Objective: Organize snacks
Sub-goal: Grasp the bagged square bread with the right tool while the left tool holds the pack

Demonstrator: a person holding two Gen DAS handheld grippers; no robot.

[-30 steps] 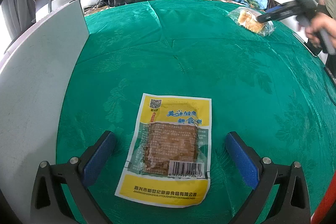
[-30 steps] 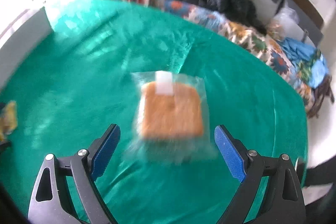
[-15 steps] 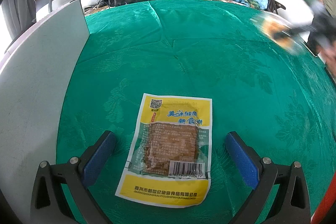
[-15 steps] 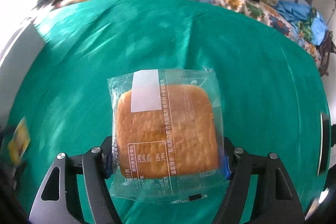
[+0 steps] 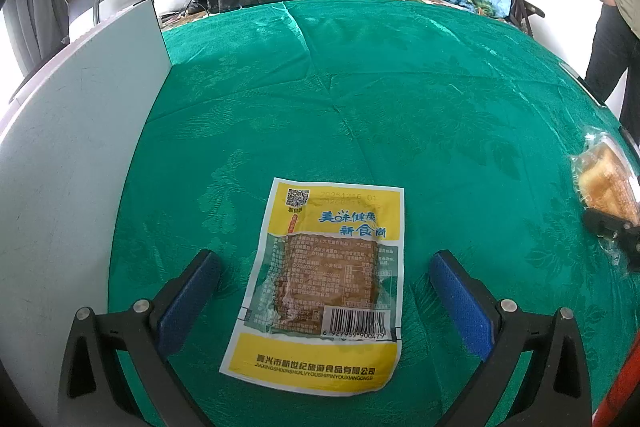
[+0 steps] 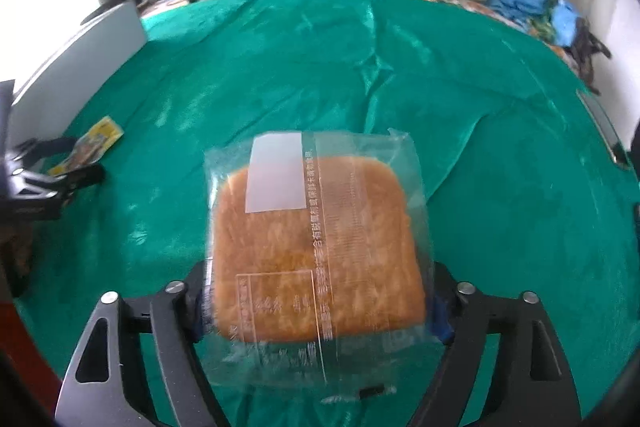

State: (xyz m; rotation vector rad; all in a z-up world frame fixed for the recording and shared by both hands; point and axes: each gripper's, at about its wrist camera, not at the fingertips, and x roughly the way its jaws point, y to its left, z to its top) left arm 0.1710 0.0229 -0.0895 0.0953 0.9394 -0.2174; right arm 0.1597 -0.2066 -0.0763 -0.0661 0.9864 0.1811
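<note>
The right gripper (image 6: pixel 316 301) is clamped on the near end of a square golden bread slice in a clear plastic wrapper (image 6: pixel 316 247), lifted off the green-clothed desk (image 6: pixel 460 115); its jaws have just been opening a little, yet the bread sits between them. The left gripper (image 5: pixel 324 303) hovers with fingers (image 5: pixel 188 299) apart on either side of a flat yellow snack packet with a barcode (image 5: pixel 326 279), whose long axis runs straight ahead between them. That packet lies nearer the desk's left edge, by the upright white board (image 5: pixel 80 147), so the carried bread probably has to travel leftwards to join it.
</note>
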